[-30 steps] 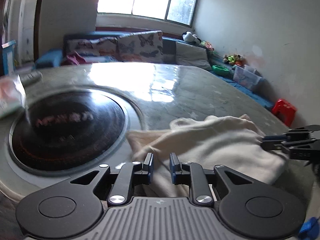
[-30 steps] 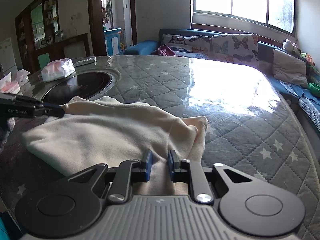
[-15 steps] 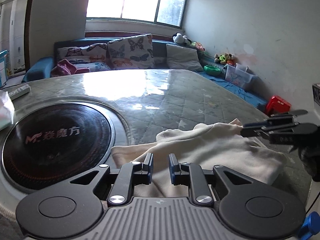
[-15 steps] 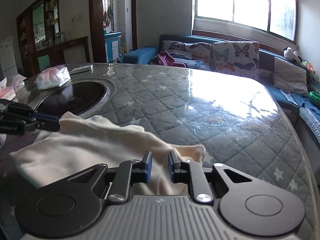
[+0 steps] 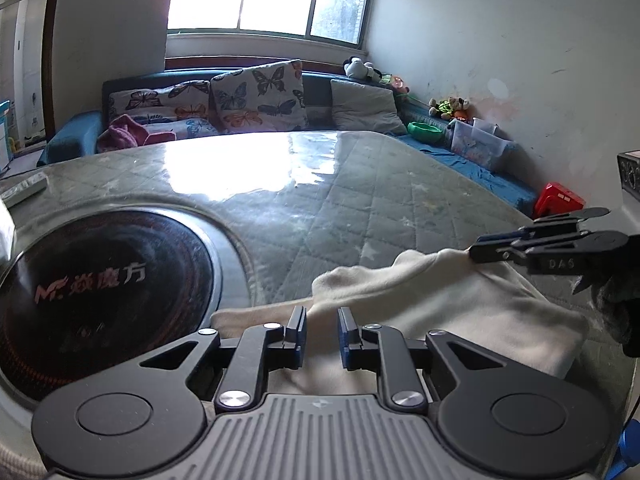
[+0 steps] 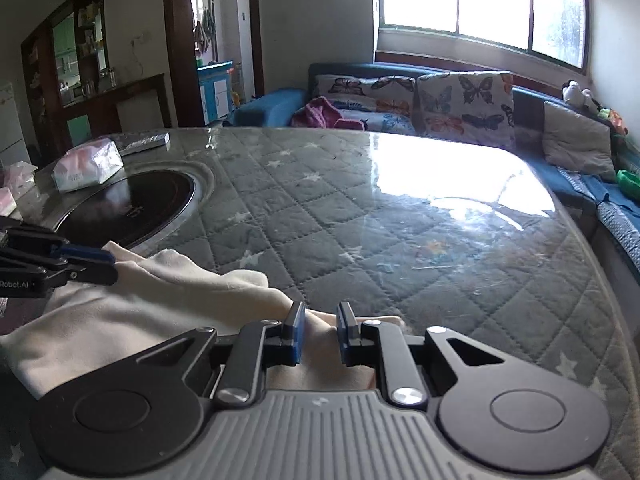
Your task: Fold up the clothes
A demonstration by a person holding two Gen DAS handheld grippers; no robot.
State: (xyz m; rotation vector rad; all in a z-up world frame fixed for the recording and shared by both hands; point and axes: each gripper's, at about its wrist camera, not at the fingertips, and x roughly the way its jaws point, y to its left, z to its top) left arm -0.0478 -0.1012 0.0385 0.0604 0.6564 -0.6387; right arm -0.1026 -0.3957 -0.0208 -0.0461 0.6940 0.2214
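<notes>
While "DAS" marks the right hand-held gripper (image 5: pixel 476 250), the cooktop (image 5: pixel 92 292) shows "MF".

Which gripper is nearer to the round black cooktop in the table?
Left. The left gripper holds the cream garment beside the cooktop; the right gripper grips its far side.

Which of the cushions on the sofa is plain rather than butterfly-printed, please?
The grey cushion, at the window end of the sofa nearest the corner. The butterfly cushions beside it are all patterned.
</notes>
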